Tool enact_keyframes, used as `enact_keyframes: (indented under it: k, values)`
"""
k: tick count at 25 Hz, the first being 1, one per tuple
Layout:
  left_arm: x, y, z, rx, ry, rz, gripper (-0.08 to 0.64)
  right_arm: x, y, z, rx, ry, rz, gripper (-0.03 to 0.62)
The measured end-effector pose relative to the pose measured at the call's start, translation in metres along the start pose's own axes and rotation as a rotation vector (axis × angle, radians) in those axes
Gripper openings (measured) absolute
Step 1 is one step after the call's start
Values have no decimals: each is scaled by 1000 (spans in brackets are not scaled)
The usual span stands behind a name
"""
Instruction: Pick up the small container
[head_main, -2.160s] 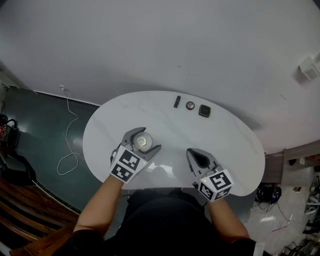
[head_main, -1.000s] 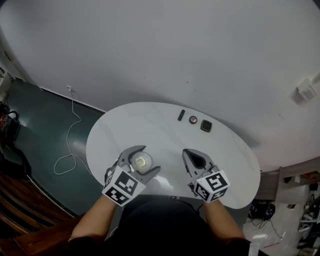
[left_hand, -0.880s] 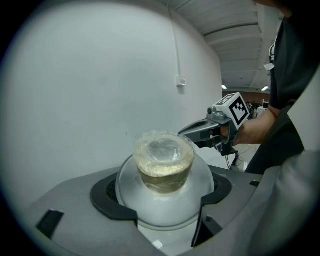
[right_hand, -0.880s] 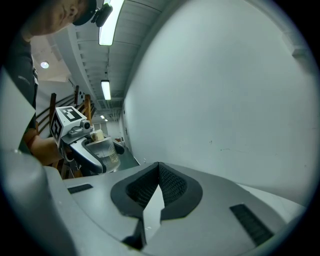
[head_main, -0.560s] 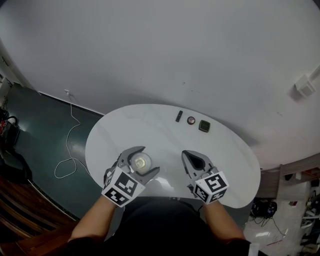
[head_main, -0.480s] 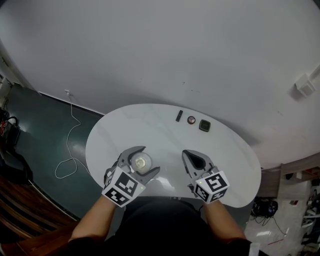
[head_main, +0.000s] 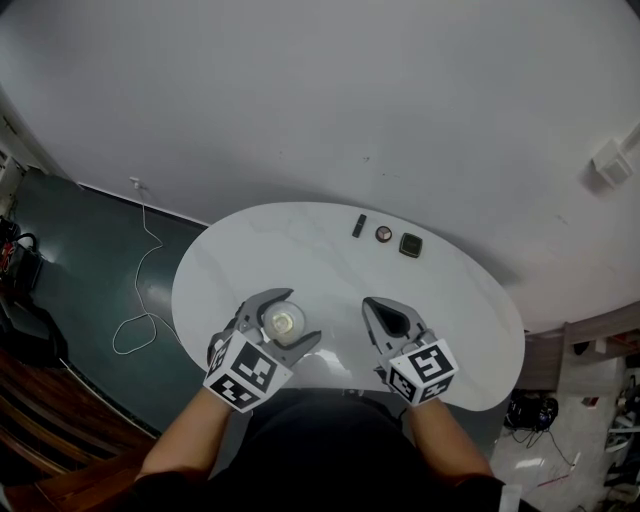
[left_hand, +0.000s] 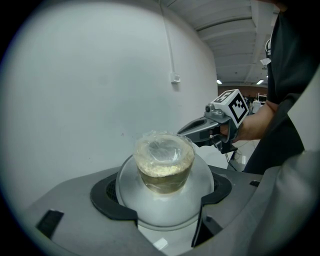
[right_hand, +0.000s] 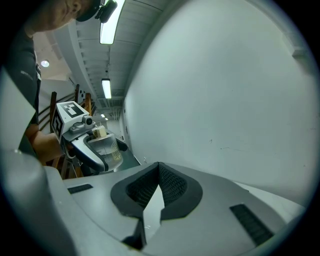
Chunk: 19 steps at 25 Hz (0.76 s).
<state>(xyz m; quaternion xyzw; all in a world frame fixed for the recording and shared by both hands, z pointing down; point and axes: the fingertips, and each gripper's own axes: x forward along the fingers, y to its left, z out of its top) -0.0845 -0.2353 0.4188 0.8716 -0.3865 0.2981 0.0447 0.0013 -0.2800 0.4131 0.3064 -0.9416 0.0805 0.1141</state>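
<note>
The small container (head_main: 284, 322) is a clear cup of pale contents under a film lid. My left gripper (head_main: 290, 318) is shut on it over the near left part of the white oval table (head_main: 330, 270). In the left gripper view the container (left_hand: 164, 167) sits between the two dark pads (left_hand: 107, 197), with the wall behind it. My right gripper (head_main: 384, 316) is shut and holds nothing, over the near middle of the table. The right gripper view shows its jaws (right_hand: 159, 181) closed together, and the left gripper with the container (right_hand: 105, 146) off to the left.
Three small dark items lie at the table's far edge: a black stick (head_main: 358, 226), a round piece (head_main: 384, 234) and a square piece (head_main: 411, 245). A white cable (head_main: 135, 322) trails over the dark floor at the left. A pale wall stands behind the table.
The left gripper has kept hold of the container throughout and has come slightly nearer to the person since the oldest frame. Over the last half second neither gripper has visibly moved.
</note>
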Motion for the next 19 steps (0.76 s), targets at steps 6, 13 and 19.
enact_keyframes:
  k: [6,13,19]
  values:
    - [0,-1,0,5,2,2,344,-2,0,-1,6,-4,-3,-5]
    - [1,-4,-4,2,9,4,344,-6,1,-3,6,-8,-12,-5]
    - [3,-3,-4,-4,10,9,344,-11,0,-6,11,-9,-20,-5]
